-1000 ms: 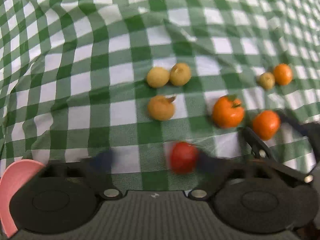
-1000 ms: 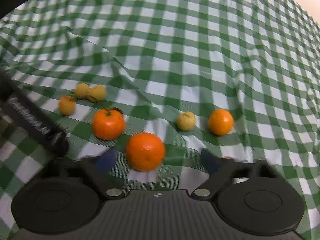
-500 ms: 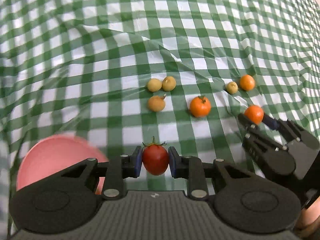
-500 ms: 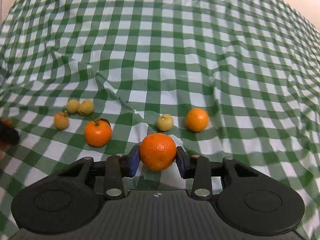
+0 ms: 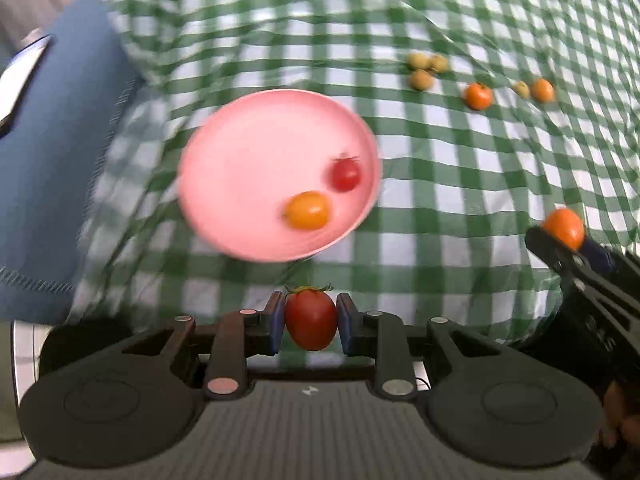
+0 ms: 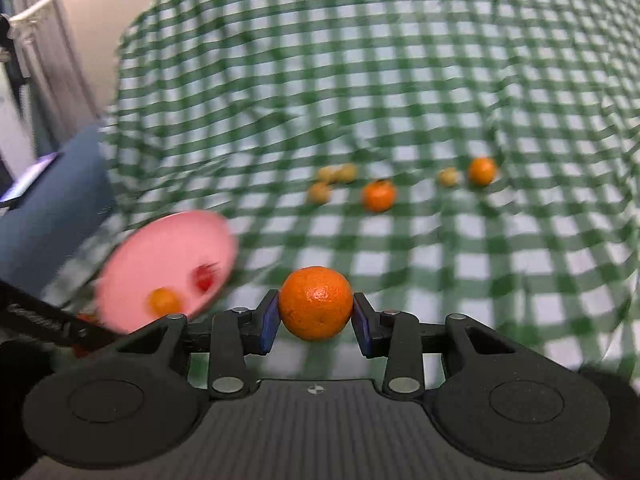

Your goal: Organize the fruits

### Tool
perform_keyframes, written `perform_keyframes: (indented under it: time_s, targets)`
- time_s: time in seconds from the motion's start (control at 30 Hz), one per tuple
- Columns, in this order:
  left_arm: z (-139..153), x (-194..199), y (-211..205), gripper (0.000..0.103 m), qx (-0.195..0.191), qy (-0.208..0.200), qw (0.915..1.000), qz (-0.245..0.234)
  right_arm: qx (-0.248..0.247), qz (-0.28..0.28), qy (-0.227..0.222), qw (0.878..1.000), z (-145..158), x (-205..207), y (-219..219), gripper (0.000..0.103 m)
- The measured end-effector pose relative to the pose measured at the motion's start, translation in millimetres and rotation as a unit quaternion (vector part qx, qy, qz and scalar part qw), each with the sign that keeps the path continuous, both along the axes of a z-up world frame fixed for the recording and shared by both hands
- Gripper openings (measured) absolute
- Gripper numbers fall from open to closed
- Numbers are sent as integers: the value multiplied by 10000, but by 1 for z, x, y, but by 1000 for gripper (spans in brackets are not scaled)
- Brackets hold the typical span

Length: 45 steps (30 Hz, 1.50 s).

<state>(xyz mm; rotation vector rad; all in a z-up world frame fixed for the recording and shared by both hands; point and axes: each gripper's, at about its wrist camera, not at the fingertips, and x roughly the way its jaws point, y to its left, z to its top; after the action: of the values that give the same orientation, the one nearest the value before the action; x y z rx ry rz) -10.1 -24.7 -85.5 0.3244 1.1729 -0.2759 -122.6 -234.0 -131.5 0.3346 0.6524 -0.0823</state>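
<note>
Overhead, the left gripper (image 5: 311, 323) clamps a red tomato (image 5: 311, 325) between its blue pads, the jaws closed on the fruit's sides with its green stalk cap pointing away from the camera. Ahead of it on the green checked cloth (image 5: 460, 184) lies a pink plate (image 5: 240, 168), which carries a small red tomato (image 5: 345, 174) near its right rim and an orange-yellow fruit (image 5: 307, 210) closer to the near rim; most of the plate's left half is bare. A strip of open cloth separates the plate's near edge from the held tomato. At the left, a blue cover (image 5: 48, 168) borders the checked cloth, and the plate sits not far from that border.

Meanwhile the right gripper (image 6: 315, 309) is closed on an orange mandarin (image 6: 315, 303), pads pressing its two sides. In the left wrist view this gripper enters from the right edge, well apart from the plate, with clear cloth between them.

Farther back lie the loose fruits: three yellowish ones (image 5: 426, 67) bunched together, a stalked mandarin (image 5: 478, 96) beside them, and a pale fruit (image 5: 521, 89) just beside another small mandarin (image 5: 542, 90). Wide empty cloth stretches between this group and both grippers. Motion blur softens the plate and cloth.
</note>
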Motion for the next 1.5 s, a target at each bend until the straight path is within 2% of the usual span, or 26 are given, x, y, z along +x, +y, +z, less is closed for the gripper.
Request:
perform_keyframes:
  time_s: [0.07, 0.23, 0.37, 0.5, 0.9, 1.5]
  targets:
    - [8, -12, 19, 31, -62, -144, 9998, 144, -49, 175, -88, 9998, 12, -8, 15, 40]
    - [24, -34, 51, 31, -270, -340, 9986, 314, -565, 612, -371, 9958, 45, -23, 52, 40]
    - [31, -51, 69, 31, -437, -475, 9970, 425, -806, 832, -492, 9920, 55, -38, 79, 40]
    - [37, -64, 82, 31, -615, -538, 9955, 487, -943, 821, -531, 9907, 64, -49, 90, 40]
    - [50, -78, 101, 31, -948, -779, 9909, 551, -1208, 804, -627, 9874, 78, -65, 108, 40]
    - [47, -77, 107, 31, -1065, -772, 9893, 625, -1241, 872, -548, 9869, 73, -65, 114, 40]
